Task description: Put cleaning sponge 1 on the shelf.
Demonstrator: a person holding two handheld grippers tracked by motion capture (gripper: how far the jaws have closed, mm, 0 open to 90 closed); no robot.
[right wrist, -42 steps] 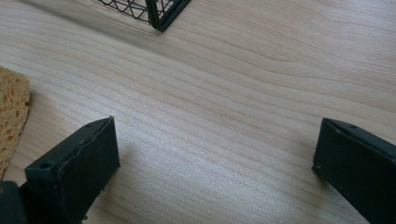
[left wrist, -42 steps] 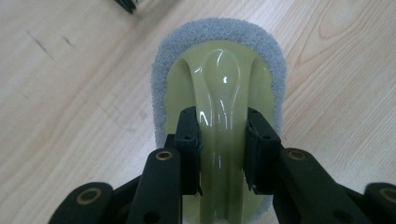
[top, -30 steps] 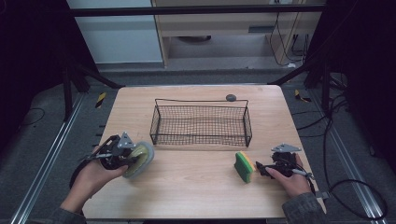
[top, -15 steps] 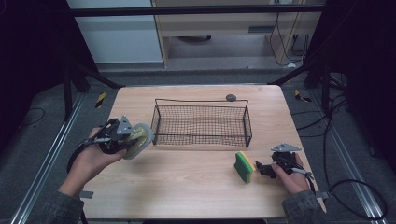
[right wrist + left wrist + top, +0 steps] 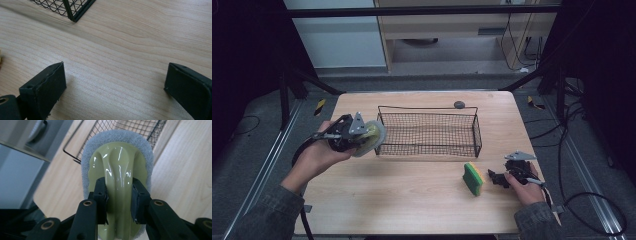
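The left gripper point(image 5: 118, 195) was clenched on the scrubber point(image 5: 117, 170): in the left gripper view its two black fingers point(image 5: 101, 195) pressed from either side on the raised ridge that ran down the middle of the scrubber's glossy handle, with the broad rounded end of the scrubber standing out past the fingertips toward the wire basket point(image 5: 130, 130). The scrubber had a pale olive-green moulded plastic back, shiny with streaks of reflected light, and a thick grey-white fibrous pad beneath it that showed as a fuzzy rim all round the plastic. In the high view the left hand point(image 5: 319, 155) held the scrubber point(image 5: 369, 138) off the bench point(image 5: 412, 200), just beside the left end of the wire basket point(image 5: 427, 132) and about level with its rim, its pad face turned toward the basket. The right gripper point(image 5: 498, 177) sat at the bench, in front of the basket's right corner, with its fingers point(image 5: 46, 85) spread wide apart over bare wood and nothing between them. A green and yellow sponge point(image 5: 473, 178) stood on its edge just beside that gripper, in front of the basket's right end and clear of the fingers.
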